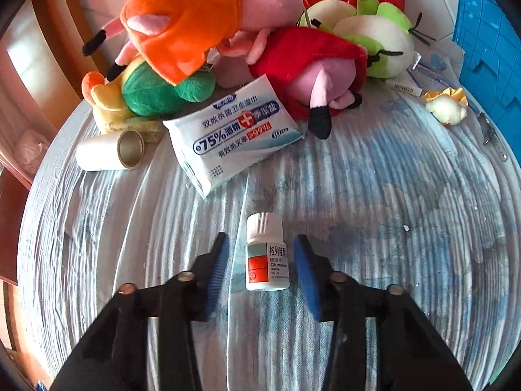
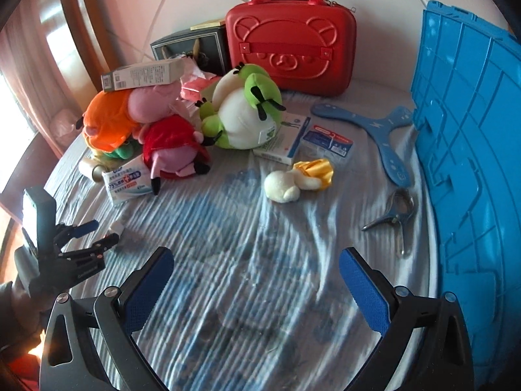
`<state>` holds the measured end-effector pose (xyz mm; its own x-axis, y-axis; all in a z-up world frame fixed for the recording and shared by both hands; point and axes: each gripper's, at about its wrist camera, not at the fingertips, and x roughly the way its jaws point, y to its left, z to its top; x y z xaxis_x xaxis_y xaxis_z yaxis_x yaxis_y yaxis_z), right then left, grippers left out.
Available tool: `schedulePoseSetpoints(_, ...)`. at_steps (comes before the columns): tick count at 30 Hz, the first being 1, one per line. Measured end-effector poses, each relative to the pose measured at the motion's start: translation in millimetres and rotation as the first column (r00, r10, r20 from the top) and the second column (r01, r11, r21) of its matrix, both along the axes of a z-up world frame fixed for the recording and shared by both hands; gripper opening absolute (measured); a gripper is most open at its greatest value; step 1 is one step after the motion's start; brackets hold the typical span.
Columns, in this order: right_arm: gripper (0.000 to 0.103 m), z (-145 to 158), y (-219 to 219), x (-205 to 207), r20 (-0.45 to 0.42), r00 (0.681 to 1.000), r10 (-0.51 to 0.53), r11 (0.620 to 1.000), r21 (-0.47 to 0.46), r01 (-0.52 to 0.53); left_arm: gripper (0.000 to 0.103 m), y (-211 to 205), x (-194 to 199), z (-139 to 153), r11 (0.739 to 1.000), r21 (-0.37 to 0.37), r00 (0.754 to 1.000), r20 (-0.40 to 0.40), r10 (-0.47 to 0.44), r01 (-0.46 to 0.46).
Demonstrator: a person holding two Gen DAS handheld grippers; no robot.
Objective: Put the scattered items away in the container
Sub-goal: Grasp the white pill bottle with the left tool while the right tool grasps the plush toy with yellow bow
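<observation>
Between the left gripper (image 1: 260, 262) jaws, which stand spread just clear of its sides, a small white medicine bottle (image 1: 267, 254) lies on the bed (image 1: 390, 195). Light, rigid and smooth-sided, it probably suits a squeeze across the labelled body.
</observation>
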<state>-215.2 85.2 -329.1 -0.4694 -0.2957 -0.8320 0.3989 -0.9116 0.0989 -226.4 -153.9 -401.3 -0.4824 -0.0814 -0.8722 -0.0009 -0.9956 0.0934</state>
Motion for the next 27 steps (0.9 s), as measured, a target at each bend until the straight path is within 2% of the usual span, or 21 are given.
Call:
schedulePoseSetpoints(14,0.103,-69.3,-22.6,-79.1,0.029,0.998,-0.047,0.996,0.072,0.045,0.027,1.1,11.2,11.3,0.997,0.068,0.998,-0.037,-0.042,0.045)
schedulePoseSetpoints(25,0.103,-104.3,-24.1,-143.3,0.015,0.995,-0.101,0.988,0.123,0.099,0.027,-5.8,11.7,14.8,0.995,0.088,0.999,-0.029,-0.042,0.045)
schedulePoseSetpoints(26,0.101,-107.2,-24.7,-146.3,0.021,0.995,-0.095,0.988,0.121,0.091,0.027,-6.1,11.7,14.9,0.995,0.088,0.999,-0.03,-0.042,0.044)
schedulePoseSetpoints(27,0.091,-109.5,-25.9,-148.0,0.026,0.996,-0.083,0.989,0.123,0.079,0.027,-6.6,11.9,15.7,0.995,0.089,0.999,-0.03,-0.04,0.042)
